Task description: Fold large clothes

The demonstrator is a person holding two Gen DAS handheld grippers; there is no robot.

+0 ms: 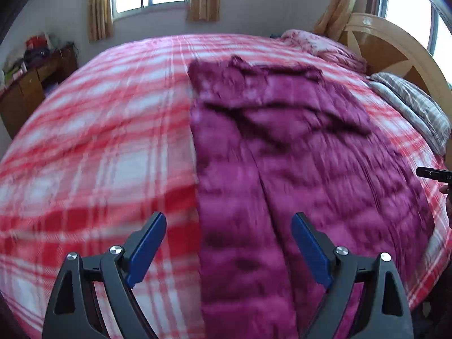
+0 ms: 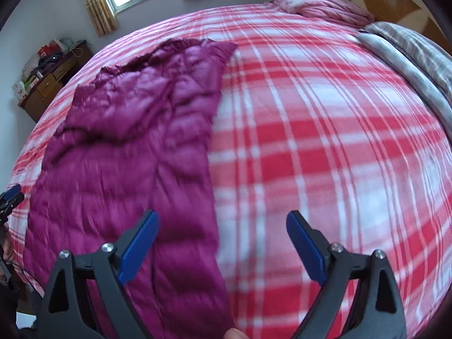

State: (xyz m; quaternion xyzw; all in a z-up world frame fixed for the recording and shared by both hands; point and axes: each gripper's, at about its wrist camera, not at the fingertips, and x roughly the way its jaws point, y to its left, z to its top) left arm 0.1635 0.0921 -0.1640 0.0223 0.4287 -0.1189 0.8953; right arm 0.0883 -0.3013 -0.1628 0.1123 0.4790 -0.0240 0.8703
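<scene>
Blue-padded jaws of the left gripper point(image 1: 228, 244) and the right gripper point(image 2: 223, 243) stand spread wide, empty, above the bed. A magenta quilted down coat point(image 2: 127, 147) lies lengthwise on the red-and-white plaid bedspread point(image 2: 325, 155). Far right sit a grey striped pillow point(image 2: 409, 56) and a pink bundled quilt point(image 2: 319, 2); far left, a cluttered wooden dresser point(image 1: 31, 84).
</scene>
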